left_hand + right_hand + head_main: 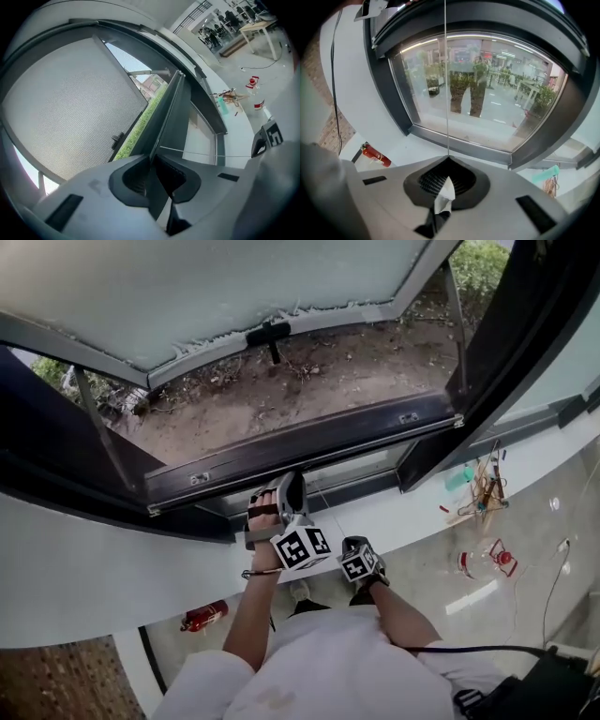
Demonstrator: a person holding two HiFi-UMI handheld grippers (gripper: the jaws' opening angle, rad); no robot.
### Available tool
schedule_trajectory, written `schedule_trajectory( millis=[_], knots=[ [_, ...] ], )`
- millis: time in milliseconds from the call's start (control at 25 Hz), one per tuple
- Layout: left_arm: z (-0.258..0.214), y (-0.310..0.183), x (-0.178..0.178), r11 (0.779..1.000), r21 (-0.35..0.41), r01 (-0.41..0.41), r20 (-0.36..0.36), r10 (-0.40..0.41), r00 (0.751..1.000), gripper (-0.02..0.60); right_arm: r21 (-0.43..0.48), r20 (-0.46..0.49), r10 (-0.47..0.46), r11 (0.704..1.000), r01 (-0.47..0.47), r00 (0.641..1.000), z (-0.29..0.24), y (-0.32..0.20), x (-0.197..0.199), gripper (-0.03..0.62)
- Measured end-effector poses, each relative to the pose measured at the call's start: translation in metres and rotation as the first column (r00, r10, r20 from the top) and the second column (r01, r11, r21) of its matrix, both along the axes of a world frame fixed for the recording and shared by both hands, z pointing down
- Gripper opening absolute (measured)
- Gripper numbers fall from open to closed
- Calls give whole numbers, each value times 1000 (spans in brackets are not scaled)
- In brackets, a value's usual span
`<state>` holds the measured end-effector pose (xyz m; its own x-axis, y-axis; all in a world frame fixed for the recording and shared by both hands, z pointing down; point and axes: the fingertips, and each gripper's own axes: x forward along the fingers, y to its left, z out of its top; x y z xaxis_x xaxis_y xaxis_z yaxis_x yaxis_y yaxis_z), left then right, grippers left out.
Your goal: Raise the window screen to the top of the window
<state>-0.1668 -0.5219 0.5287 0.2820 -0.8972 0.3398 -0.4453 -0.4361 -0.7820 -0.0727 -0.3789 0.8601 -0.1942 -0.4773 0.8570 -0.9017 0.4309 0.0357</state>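
so my left tool [154, 159] pinched the dark rail [171, 117] to lift the screen, my right tool [449, 163] squeezing the cord [446, 93] taut.

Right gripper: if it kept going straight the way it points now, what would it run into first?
Most likely the lower glass pane: it fills the view beyond the right gripper, whose tongs are shut on a thin cord. How far off the glass lies is unclear.

No legible text, brand or number anywhere; fire extinguisher [375, 156] label too blurred.
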Motion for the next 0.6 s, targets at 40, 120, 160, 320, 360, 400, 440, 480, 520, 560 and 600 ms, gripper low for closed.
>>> schedule_trajectory(
  millis=[40, 120, 160, 320, 360, 400, 440, 480, 520, 560, 600],
  knots=[
    [1, 1, 1, 1000, -6, -17, -22, 17, 1000, 41, -7, 0, -6, 1000, 6, 1000, 1, 1, -2, 2],
    [-1, 0, -1, 997, -34, -63, -81, 60, 995, 41, -12, -1, -23, 1000, 23, 1000, 1, -3, -7, 2],
    [-3, -1, -2, 994, -56, -92, -121, 85, 989, 43, -4, -6, -29, 1000, 29, 1000, 0, -6, -7, 2],
    [-12, 3, -4, 980, -109, -167, -329, 123, 936, 43, 67, 88, -28, 997, 22, 996, -8, -3, -7, 2],
    [-16, 3, -5, 981, -102, -165, -371, 116, 921, 43, 70, 179, -5, 998, -7, 984, -11, -2, -10, 2],
    [-20, 4, -7, 983, -98, -154, -413, 101, 905, 43, 57, 272, 28, 997, -45, 962, -14, -3, -11, 2],
    [-24, 5, -9, 985, -100, -142, -459, 81, 885, 41, 40, 337, 58, 996, -76, 940, -16, -3, -10, 2],
    [-27, 7, -12, 986, -107, -132, -511, 59, 857, 41, 38, 362, 68, 995, -88, 930, -17, -3, -9, 2],
    [-31, 10, -16, 986, -114, -124, -564, 39, 825, 41, 58, 350, 51, 995, -76, 935, -20, -5, -7, 2],
    [-35, 12, -21, 986, -120, -118, -612, 20, 791, 41, 91, 321, 17, 995, -48, 947, -22, -8, -8, 2],
    [-38, 13, -26, 986, -124, -112, -653, 4, 757, 41, 122, 295, -14, 992, -22, 955, -25, -10, -9, 2]
  ],
)
